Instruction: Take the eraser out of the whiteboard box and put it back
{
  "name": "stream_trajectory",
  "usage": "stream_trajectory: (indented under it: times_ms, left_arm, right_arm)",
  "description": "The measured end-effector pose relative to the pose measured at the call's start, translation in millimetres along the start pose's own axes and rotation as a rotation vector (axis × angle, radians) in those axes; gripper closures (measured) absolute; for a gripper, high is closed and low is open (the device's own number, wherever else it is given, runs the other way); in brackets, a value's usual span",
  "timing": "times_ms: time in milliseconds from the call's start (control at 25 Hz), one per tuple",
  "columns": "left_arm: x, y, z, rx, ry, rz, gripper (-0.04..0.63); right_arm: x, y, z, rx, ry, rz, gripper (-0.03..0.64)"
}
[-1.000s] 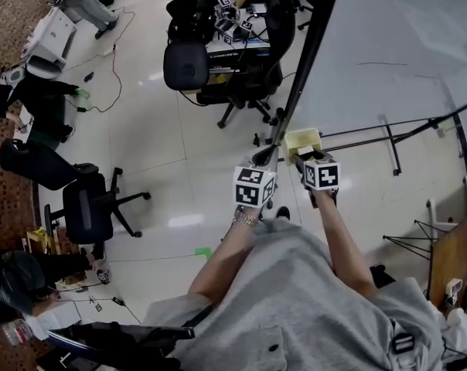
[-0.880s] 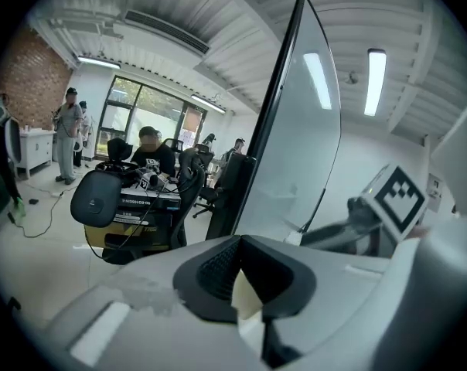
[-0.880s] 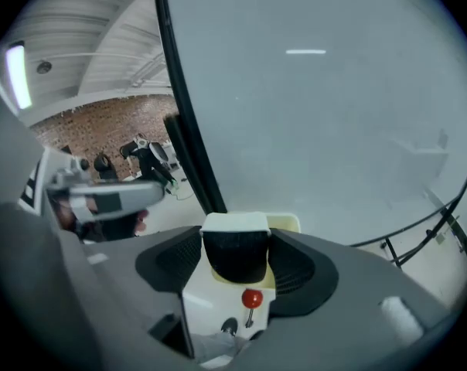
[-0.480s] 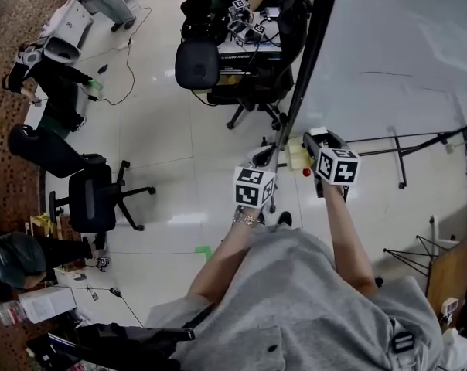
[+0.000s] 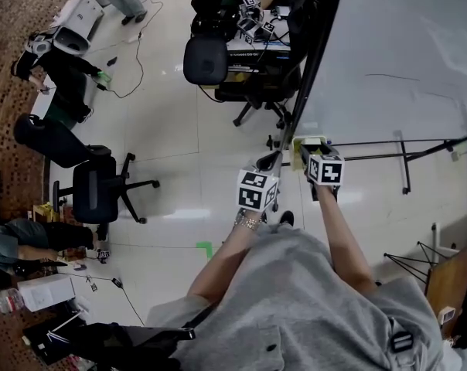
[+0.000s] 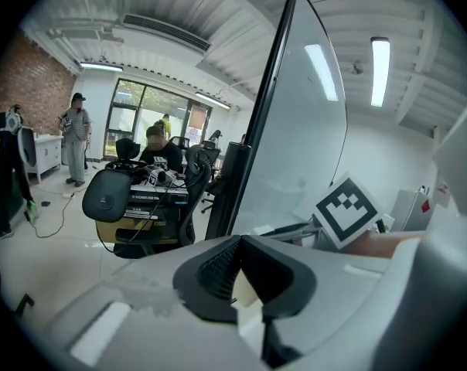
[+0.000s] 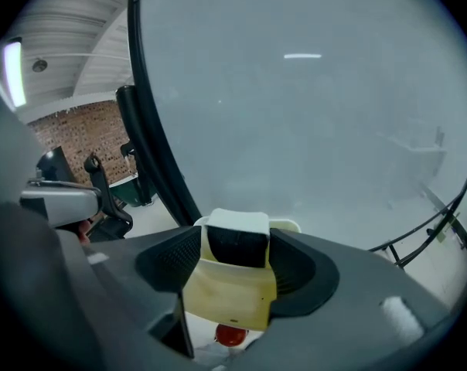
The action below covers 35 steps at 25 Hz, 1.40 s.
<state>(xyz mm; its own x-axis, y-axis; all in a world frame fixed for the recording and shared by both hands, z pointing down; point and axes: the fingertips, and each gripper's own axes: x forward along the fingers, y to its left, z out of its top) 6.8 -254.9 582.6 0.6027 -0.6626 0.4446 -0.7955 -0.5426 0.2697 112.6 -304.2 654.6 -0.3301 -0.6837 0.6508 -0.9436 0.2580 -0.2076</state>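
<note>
Right gripper (image 7: 237, 242): jaws set wide and clamped on the eraser (image 7: 232, 288), one black ribbed pad against each of its sides.

Eraser, as seen in the right gripper view:
- pale yellow block body, smooth, corners slightly rounded
- one tiny dark speck low on the near face
- above the body a black band, capped by a white layer
- upright in the jaws, white end pointing away from the camera toward the whiteboard (image 7: 311, 114)

Where it is: held off the floor, close in front of the whiteboard's lower part, just right of the board's black frame (image 7: 152, 145). A cream curved rim (image 7: 289, 226) shows just behind the eraser's top. It is likely the whiteboard box, but too little of it shows to be sure. A small red round thing (image 7: 231, 335) sits below the eraser, and I cannot tell what it is.

Head view: a pale yellow shape at the tips of the right jaws, against the board beside the frame. Eraser and box cannot be told apart there.

Left gripper (image 6: 241, 242): jaws together at the tips, gripping nothing. A pale wedge shows in the gap behind the tips, but what it is cannot be made out. This gripper points at the frame's edge, just left of the right gripper.

Surroundings: glossy pale floor (image 5: 179, 153), with black office chairs (image 5: 205, 60) well apart from the board.
</note>
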Motion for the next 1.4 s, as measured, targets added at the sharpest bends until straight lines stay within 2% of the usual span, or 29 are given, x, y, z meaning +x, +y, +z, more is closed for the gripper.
stream_trajectory:
  times_ms: [280, 440, 600, 640, 720, 800, 920, 1120, 1240, 1400]
  left_arm:
    - [3.9, -6.9, -3.4, -0.001, 0.01, 0.002, 0.592]
    - [10.1, -17.1, -11.6, 0.001, 0.03, 0.016, 0.592]
    - [4.0, -22.6, -42.8, -0.008, 0.081, 0.048, 0.591]
    - [0.9, -24.7, -49.2, -0.009, 0.09, 0.05, 0.591]
    - [-5.5, -31.1, -55.4, -0.005, 0.094, 0.049, 0.591]
    - [-14.1, -36.1, -57.2, 0.005, 0.085, 0.047, 0.591]
    - [-31.7, -37.7, -64.3, 0.018, 0.08, 0.044, 0.592]
    - [-71.7, -37.6, -70.0, 0.014, 0.052, 0.062, 0.591]
    - [-101.0, -38.1, -88.5, -0.007, 0.06, 0.073, 0.591]
    - [-121.8, -44.2, -115.6, -0.024, 0.099, 0.039, 0.591]
  right_arm:
    - [-11.4, 3.2, -0.3, -0.01, -0.004, 0.029, 0.321]
    - [-36.1, 1.5, 12.6, -0.003, -0.083, 0.016, 0.321]
    - [-60.9, 13.5, -1.5, 0.041, -0.133, 0.014, 0.336]
    - [-64.0, 18.8, -8.5, 0.047, -0.137, 0.026, 0.378]
    - [-68.9, 27.5, -18.4, 0.044, -0.147, 0.058, 0.614]
    - [-73.0, 36.1, -25.0, 0.044, -0.149, 0.085, 0.614]
    - [-83.3, 51.8, -38.5, 0.043, -0.139, 0.079, 0.614]
    - [-103.3, 95.7, -60.8, -0.019, -0.094, 0.076, 0.614]
    - [-119.4, 133.2, -85.2, -0.033, -0.06, 0.119, 0.614]
    - [-131.9, 173.1, -123.3, -0.028, 0.014, 0.181, 0.614]
